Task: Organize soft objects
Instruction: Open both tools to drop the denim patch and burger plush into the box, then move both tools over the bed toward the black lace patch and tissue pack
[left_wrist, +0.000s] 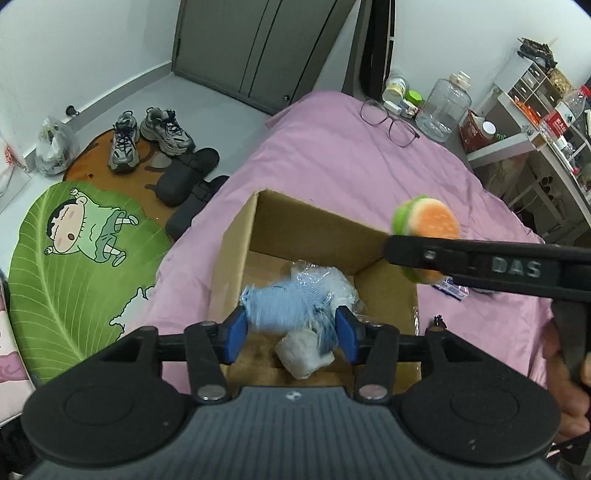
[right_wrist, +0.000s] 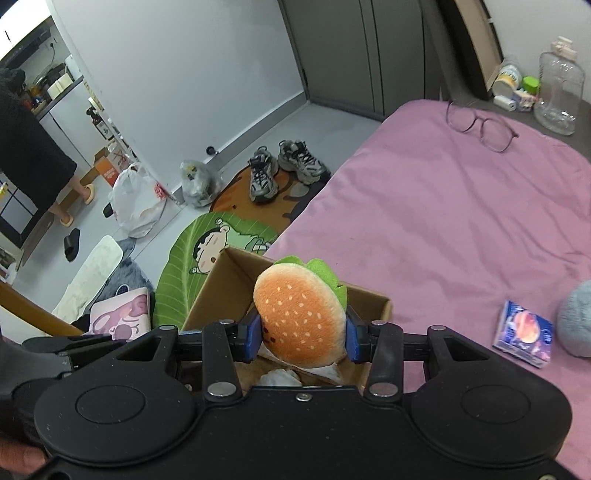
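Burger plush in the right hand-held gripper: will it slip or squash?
The burger plush bulges between the right hand-held gripper pads, so likely soft and squashable. Its fuzzy fabric probably grips well. It looks light and should drop harmlessly into the cardboard box.

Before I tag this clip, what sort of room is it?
Most likely a small bedroom: a bed with a pink sheet, sneakers on a floor mat beside it, and a wardrobe against the wall.
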